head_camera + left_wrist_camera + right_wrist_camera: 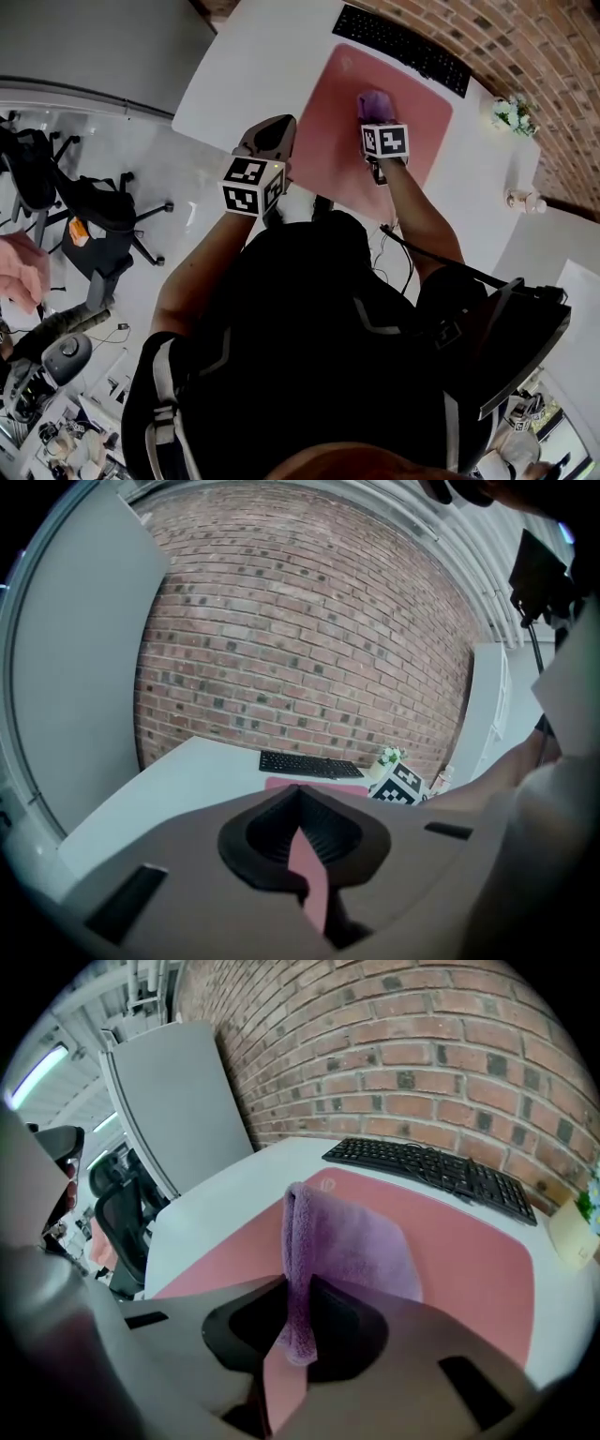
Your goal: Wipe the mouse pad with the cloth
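Observation:
A large pink mouse pad (pixel 352 141) lies on the white desk (pixel 253 66), in front of a black keyboard (pixel 403 47). My right gripper (pixel 375 112) is over the middle of the pad, shut on a purple cloth (pixel 328 1251); one edge of the cloth is pinched between the jaws and the rest trails forward onto the pad (pixel 450 1251). My left gripper (pixel 272 141) hovers at the pad's left edge, above the desk, with its jaws shut and nothing between them. In the left gripper view the pad (pixel 314 785) shows as a thin pink strip ahead.
A brick wall (pixel 422 1054) runs behind the desk. A small pot of white flowers (pixel 511 114) and a small bottle (pixel 525 200) stand at the desk's right end. Office chairs (pixel 94 216) stand on the floor to the left. A cable (pixel 398 248) hangs by the desk's near edge.

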### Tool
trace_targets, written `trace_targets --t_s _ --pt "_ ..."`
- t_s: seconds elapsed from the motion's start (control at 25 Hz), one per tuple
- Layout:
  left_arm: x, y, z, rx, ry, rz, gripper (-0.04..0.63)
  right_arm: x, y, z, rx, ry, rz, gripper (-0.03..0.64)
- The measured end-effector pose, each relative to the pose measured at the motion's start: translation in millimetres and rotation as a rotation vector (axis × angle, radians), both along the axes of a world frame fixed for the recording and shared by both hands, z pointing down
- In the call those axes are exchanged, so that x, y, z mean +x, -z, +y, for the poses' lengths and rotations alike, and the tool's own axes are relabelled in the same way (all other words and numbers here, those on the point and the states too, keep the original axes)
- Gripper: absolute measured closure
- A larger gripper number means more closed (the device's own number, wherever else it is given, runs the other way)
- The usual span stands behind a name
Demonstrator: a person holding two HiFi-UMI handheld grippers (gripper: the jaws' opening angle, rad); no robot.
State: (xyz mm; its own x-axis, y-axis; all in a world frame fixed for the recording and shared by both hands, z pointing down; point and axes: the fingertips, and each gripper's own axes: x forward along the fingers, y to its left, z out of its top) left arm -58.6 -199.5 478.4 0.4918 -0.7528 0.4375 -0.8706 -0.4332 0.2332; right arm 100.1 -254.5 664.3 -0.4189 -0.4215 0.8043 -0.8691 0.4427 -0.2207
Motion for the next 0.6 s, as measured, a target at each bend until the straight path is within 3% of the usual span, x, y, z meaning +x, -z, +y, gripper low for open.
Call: trace_targets --t_s 0.6 --pt "-47 4 5 -0.005 0.101 -0.013 0.594 -66 0 -20 -0.014 0.093 -0.025 0.557"
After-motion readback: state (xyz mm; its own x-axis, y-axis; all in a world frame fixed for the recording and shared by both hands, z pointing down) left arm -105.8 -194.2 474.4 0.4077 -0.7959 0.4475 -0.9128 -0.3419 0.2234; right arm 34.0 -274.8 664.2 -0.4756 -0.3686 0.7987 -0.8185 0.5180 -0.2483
